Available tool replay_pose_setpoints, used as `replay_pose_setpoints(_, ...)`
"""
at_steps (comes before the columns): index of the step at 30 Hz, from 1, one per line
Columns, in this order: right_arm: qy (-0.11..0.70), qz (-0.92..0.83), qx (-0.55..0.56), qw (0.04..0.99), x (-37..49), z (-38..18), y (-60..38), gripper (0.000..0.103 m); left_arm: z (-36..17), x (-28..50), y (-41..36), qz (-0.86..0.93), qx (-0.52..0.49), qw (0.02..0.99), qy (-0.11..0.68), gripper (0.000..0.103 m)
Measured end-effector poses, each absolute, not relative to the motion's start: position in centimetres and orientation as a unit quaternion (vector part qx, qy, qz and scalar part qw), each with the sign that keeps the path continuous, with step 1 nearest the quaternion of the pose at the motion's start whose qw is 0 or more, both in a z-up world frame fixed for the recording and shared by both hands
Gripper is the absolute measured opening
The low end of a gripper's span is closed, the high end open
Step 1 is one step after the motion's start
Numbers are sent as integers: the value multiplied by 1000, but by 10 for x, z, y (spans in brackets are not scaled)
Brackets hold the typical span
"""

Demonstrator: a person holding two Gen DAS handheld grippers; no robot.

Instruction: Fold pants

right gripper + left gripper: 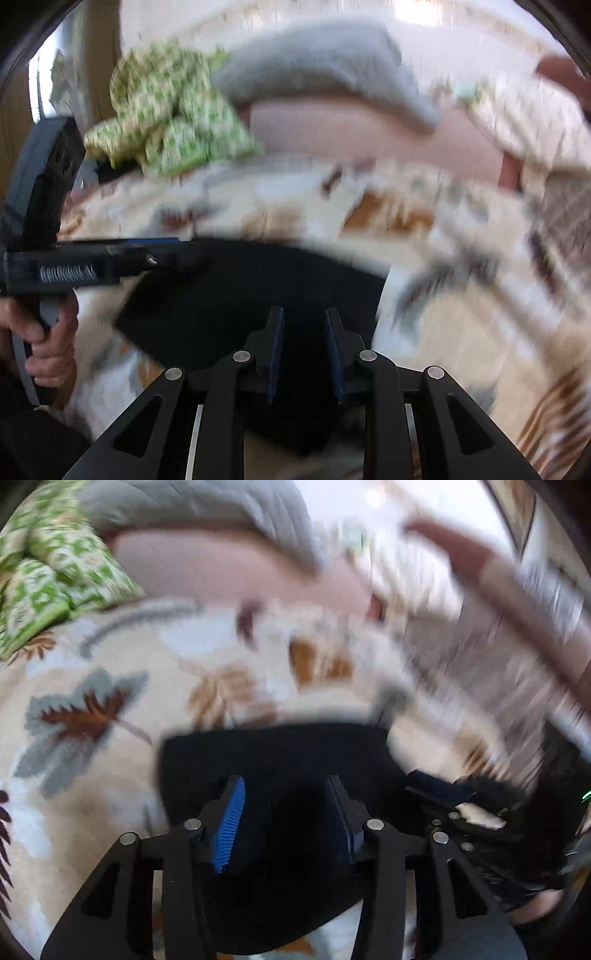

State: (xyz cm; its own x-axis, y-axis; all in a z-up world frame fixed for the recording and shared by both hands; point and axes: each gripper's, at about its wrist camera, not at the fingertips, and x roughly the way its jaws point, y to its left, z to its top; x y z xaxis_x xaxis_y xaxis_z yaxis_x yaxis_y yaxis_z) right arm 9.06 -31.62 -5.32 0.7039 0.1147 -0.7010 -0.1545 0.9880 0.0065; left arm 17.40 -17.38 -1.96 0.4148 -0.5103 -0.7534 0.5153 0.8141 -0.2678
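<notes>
A: We have the pants [273, 760] as a dark, compact slab on the bed, already looking folded down at least once. They lie directly ahead of and under both grippers.

B: Agreed. Long axis? We read it running side to side across both views, far edge fairly straight, but blur makes that a judgement.

A: Left gripper [286, 808]: fingers spread, dark cloth fills the gap between them. We cannot tell if cloth is actually caught or just lying beneath.

B: Right gripper [304, 347]: narrower gap, fingers apart, not pressed together, again over the dark fabric. Same doubt about contact.

A: In the right wrist view the left gripper [122, 254] comes in from the left with its tip at the pants' far left corner; the left hand [48, 332] grips its handle.

B: So each gripper sits at its own end, neither clearly nearer. Next fold likely brings one end over the other along that side-to-side axis.

A: Surface: leaf-print bedspread [92, 709], cream with brown and grey leaves.

B: Beyond it a green patterned cloth [170, 122], a grey pillow [321, 59], pink bedding [221, 568]. Heavy motion blur on the right side; room detail unreadable.
</notes>
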Motion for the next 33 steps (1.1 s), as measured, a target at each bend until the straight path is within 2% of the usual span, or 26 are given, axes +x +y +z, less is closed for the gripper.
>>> replay_pose_setpoints(3,376,57,-56,923,88,-67,-306,24,-29,178,-181,-284,14,848,446,44)
replay_pose_setpoints(9,379,50,-35,923,90,-67,-309,25,-29,176,-188,-269,48,853,445,45)
replay_pose_setpoints(12,379,41,-45,924,89,-67,-305,26,-27,169,-200,-250,98,857,440,46)
replay_pose_setpoints(17,373,47,-35,926,84,-68,-308,27,-18,182,-216,-219,143,825,502,46)
replay_pose_setpoints(21,375,50,-31,925,85,-67,-309,27,-19,182,-223,-173,138,825,519,48)
replay_pose_setpoints(33,378,33,-53,924,86,-65,-301,30,-23,170,-217,-147,107,864,470,50)
